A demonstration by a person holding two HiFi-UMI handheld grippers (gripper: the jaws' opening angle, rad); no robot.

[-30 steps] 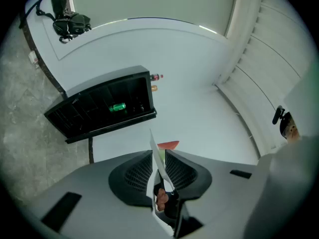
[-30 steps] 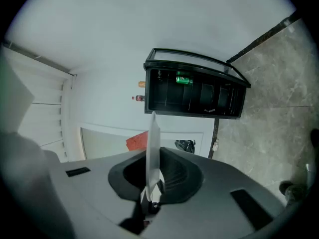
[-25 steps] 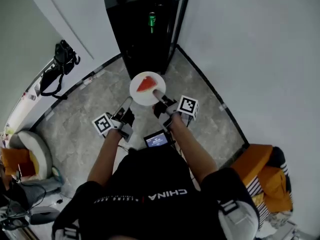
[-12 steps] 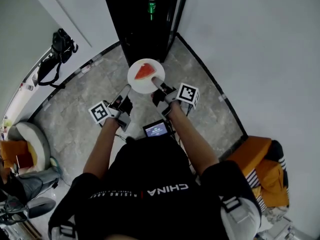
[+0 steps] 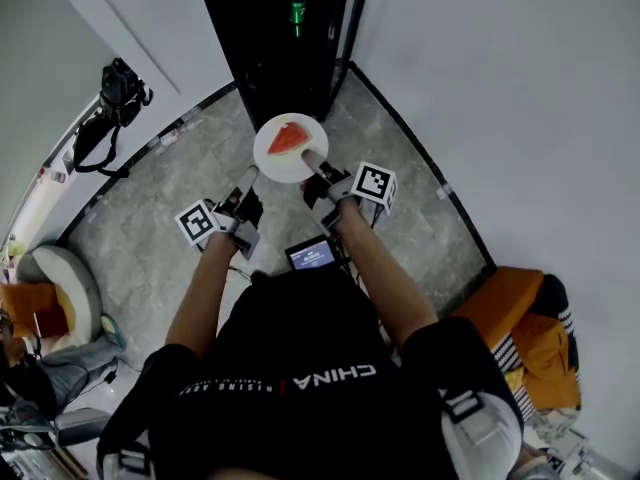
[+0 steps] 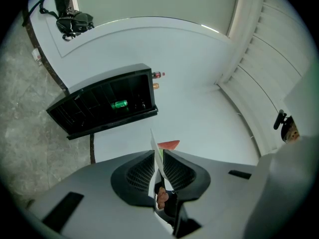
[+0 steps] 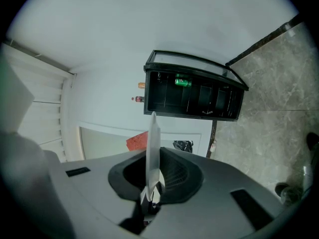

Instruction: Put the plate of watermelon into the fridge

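Seen from the head view, the white plate (image 5: 276, 162) hangs just in front of the open black fridge (image 5: 270, 58), held level above the grey stone floor (image 5: 150, 218). A red wedge of watermelon (image 5: 288, 139) lies on the half of the plate nearer the fridge. The left gripper (image 5: 251, 176) has the rim on the side away from the fridge's door, and the right gripper (image 5: 311, 157) has the rim on the door side. A green can (image 5: 297, 10) stands inside the fridge. A black bag (image 5: 112, 108) lies on the floor well to the left of the fridge, against the wall.

Next, in the left gripper view, the plate shows edge-on as a thin white blade between the two ribbed pads, which are drawn close and press on its rim. The tip of the watermelon peeks just past the jaws, with the fridge beyond it, the can on a shelf inside.

Last, in the right gripper view, the jaws stand almost together, clamped on the plate's rim. The watermelon sits just left of that rim, and the open fridge lies straight beyond.
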